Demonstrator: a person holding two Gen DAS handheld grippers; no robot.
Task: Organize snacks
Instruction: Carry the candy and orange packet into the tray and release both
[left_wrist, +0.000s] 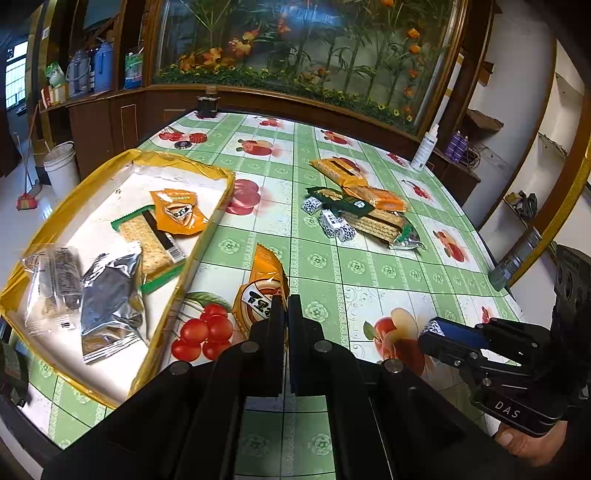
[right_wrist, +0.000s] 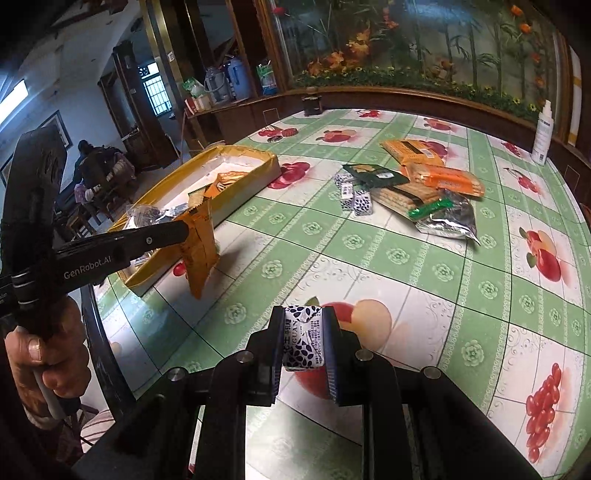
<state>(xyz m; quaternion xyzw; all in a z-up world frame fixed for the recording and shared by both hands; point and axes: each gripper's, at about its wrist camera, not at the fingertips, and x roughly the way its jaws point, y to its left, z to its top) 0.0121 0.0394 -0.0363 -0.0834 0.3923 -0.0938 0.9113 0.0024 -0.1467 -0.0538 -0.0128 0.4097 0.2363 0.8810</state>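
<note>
1. The left gripper (left_wrist: 284, 314) has its jaws pressed nearly together on the edge of an orange packet (left_wrist: 264, 284); from the right wrist view the same orange packet (right_wrist: 199, 251) hangs down from the gripper's fingers, above the table just beside the tray.
2. The right gripper (right_wrist: 303, 339) is closed on a small white candy (right_wrist: 303, 341) with a dark blue leaf pattern; the candy sits crosswise between the two pads, clear of the tablecloth.
3. In the left wrist view the right gripper (left_wrist: 436, 332) shows at lower right, with the candy (left_wrist: 435, 328) at its tip.
4. The tray (left_wrist: 207, 229) is a shallow yellow-rimmed box at the left of the table. Inside it lie a clear bag (left_wrist: 51, 284), a silver pouch (left_wrist: 110, 299), a cracker pack (left_wrist: 151, 243) with green trim, and a small orange pouch (left_wrist: 177, 212) resting on the crackers.
5. A pile of snacks (left_wrist: 365, 210) sits well apart from the tray, toward the right of the table: orange and green cracker packs stacked together, a silver wrapper, and several more blue-and-white candies (left_wrist: 332, 221) just beside them.
6. The tablecloth (left_wrist: 332, 266) is green check with fruit prints.
7. A white spray bottle (left_wrist: 424, 147) stands at the far right edge.
</note>
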